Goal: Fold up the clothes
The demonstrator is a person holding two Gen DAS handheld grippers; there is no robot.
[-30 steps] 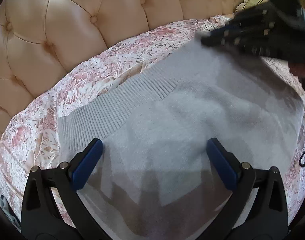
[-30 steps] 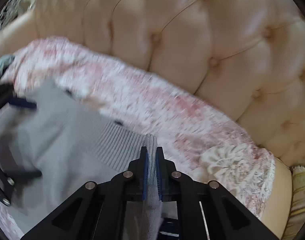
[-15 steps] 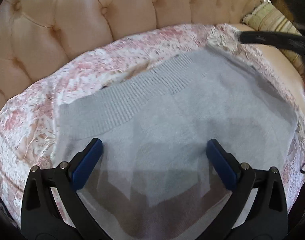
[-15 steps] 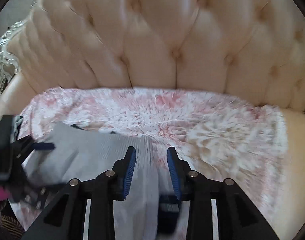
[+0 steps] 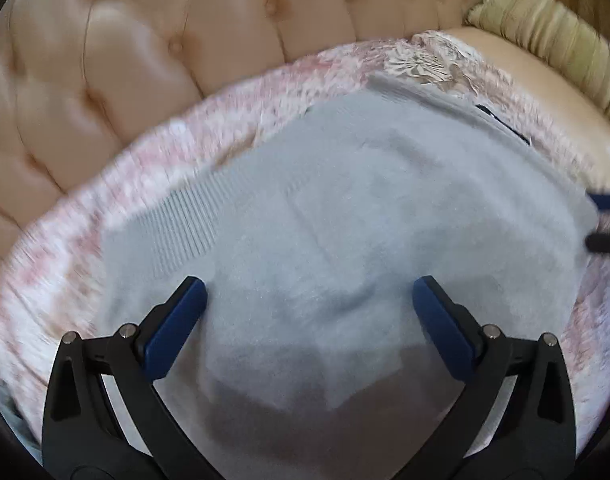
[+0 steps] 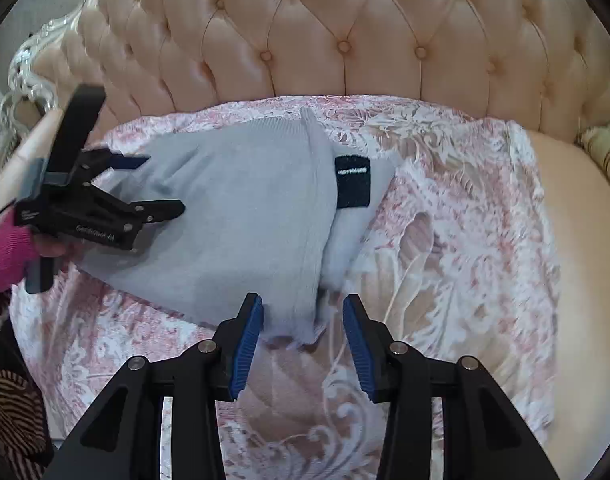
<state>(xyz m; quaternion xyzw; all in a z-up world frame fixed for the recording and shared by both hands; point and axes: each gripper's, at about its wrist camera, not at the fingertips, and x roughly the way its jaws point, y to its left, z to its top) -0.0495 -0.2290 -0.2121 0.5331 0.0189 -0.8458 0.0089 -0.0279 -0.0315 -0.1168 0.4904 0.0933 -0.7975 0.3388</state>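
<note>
A grey knitted sweater (image 5: 365, 208) lies folded on a pink floral cover (image 5: 85, 216) on a sofa seat. In the right wrist view the sweater (image 6: 233, 216) shows a black neck label (image 6: 352, 182) at its right fold. My left gripper (image 5: 309, 312) is open just above the sweater's near part, holding nothing; it also shows in the right wrist view (image 6: 161, 188) at the sweater's left edge. My right gripper (image 6: 303, 340) is open and empty, with the sweater's near corner just ahead of its fingertips.
The tufted beige sofa back (image 6: 345, 40) rises behind the cover (image 6: 465, 220). A striped cushion (image 5: 553, 36) lies at the right end of the seat. A pink sleeve (image 6: 5, 252) and striped fabric (image 6: 13, 412) are at the left edge.
My right gripper opened, let go of the sweater's edge and drew back toward the near side. The sweater now lies folded over. My left gripper stayed open above it.
</note>
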